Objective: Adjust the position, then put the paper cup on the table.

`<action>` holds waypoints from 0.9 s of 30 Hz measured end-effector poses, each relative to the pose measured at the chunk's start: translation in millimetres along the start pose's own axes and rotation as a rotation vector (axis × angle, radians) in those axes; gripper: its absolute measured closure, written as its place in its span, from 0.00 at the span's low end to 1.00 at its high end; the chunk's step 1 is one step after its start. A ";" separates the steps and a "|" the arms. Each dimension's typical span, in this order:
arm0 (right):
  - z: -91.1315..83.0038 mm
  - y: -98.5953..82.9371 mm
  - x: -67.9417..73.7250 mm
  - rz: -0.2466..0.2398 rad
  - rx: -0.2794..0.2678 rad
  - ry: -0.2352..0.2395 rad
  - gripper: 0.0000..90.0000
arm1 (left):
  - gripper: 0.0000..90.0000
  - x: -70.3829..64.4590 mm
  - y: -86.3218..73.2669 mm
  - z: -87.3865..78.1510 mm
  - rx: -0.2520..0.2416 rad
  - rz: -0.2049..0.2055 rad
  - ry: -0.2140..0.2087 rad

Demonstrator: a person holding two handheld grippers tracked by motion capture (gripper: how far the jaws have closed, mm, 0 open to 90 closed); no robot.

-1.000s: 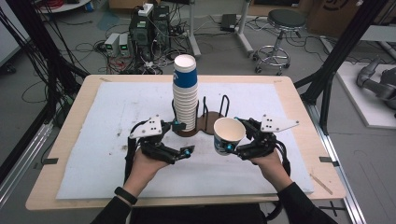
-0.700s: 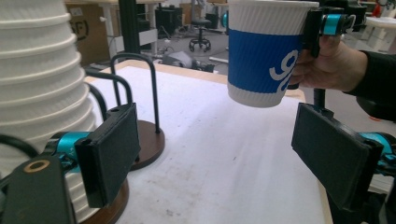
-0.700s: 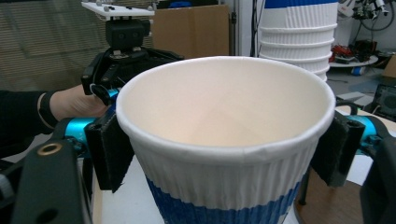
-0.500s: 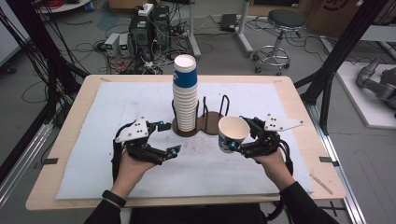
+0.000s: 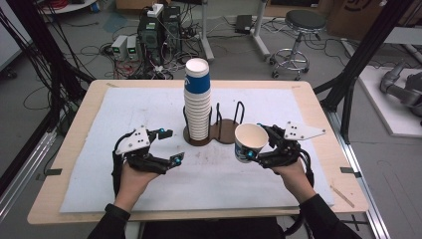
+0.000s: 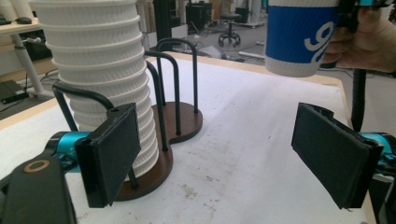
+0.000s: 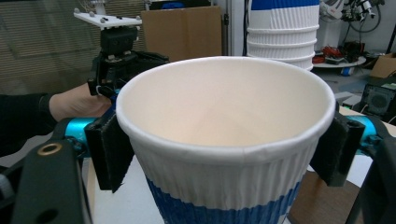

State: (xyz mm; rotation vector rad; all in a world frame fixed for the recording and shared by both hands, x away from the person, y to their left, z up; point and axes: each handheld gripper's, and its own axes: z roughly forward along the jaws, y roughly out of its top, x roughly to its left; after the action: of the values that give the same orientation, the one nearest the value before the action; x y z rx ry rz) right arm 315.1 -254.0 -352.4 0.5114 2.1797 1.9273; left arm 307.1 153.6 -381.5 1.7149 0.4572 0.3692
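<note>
Paper cup point(image 5: 250, 142), white inside with a blue band on its ribbed wall, sits pinched between the two black jaws of the right gripper point(image 5: 255, 150), held in the air above the white mat point(image 5: 149, 107) and just right of the dark wooden cup holder point(image 5: 226, 132). In the right gripper view the cup point(image 7: 224, 140) stands upright, mouth open towards the camera, a pad pressed against each side.

On the holder's left bay stands a tall stack of paper cups point(image 5: 197, 102), its top cup blue-banded, hemmed in by black wire loops. The right bay lies bare, between the stack and the held cup. The wooden table point(image 5: 318, 107) carries the mat; beyond it the floor holds cables, computer boxes and a round stool point(image 5: 297, 22).

Large white characters show on the blue band in the left gripper view point(image 6: 299, 39); they look like a "9", but the rest is cut off.

Left gripper point(image 5: 166, 147) hovers low over the mat, left of the holder, its jaws spread wide with nothing between them. In its own view the stack point(image 6: 93, 84) stands behind one pad. Both of the person's hands grasp the grippers from below, forearms coming in from the table's near edge.
</note>
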 end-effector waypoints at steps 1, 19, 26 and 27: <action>-0.4 -0.1 0.2 0.001 0.001 0.000 0.23 | 0.17 0.3 -0.2 0.5 0.000 -0.002 0.002; -2.0 -0.1 2.5 -0.002 -0.001 0.001 0.23 | 0.17 0.8 -5.5 4.5 0.015 0.003 0.013; -1.8 1.6 1.9 -0.005 -0.003 0.000 0.23 | 0.17 3.0 -10.6 3.0 0.029 -0.010 0.027; -1.8 1.6 1.6 -0.001 -0.002 -0.001 0.23 | 0.17 3.0 -11.4 2.7 0.029 -0.014 0.029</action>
State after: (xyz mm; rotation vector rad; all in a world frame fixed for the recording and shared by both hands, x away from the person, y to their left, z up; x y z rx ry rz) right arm 313.2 -254.9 -350.4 0.5100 2.1767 1.9283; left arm 309.9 154.6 -393.2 1.7356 0.4981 0.3791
